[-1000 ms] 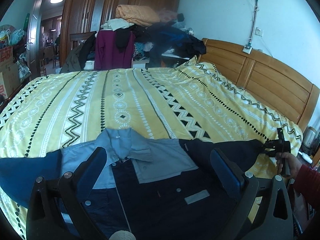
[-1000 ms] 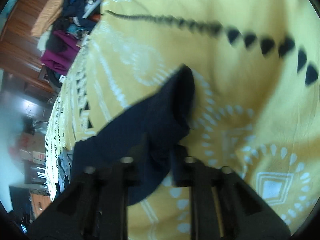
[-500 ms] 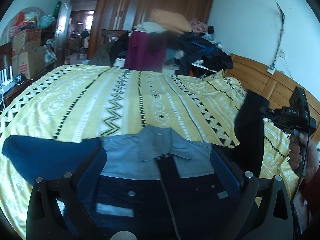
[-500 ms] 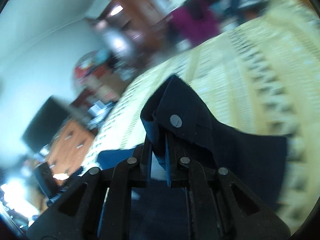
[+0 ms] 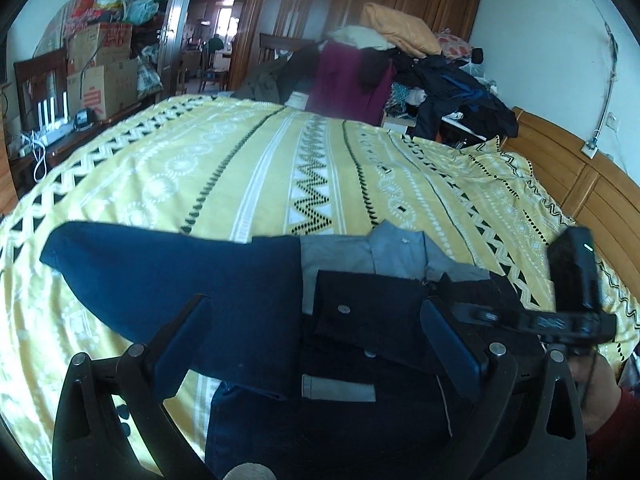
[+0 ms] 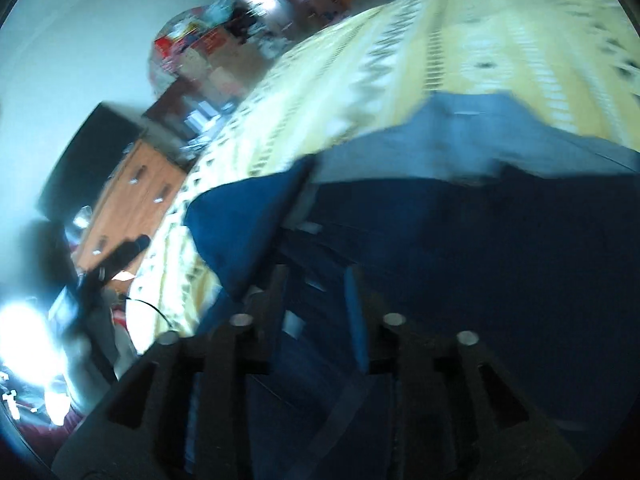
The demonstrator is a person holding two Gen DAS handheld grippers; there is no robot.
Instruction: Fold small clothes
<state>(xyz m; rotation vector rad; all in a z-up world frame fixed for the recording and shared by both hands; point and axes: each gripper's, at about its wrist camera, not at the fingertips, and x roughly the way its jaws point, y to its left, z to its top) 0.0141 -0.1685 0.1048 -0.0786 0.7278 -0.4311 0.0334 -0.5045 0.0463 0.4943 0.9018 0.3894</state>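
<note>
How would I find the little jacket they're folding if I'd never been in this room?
Look at the big bed with the yellow patterned cover. At its near edge, right in front of the left gripper, lies the small jacket. Unlike the heap of clothes past the far side of the bed, it lies spread out, dark navy with a pale grey-blue collar and one blue sleeve stretched out sideways.

A lived-in home bedroom: a bed with yellow patterned cover, wooden wardrobe, piled clothes, stacked boxes.
</note>
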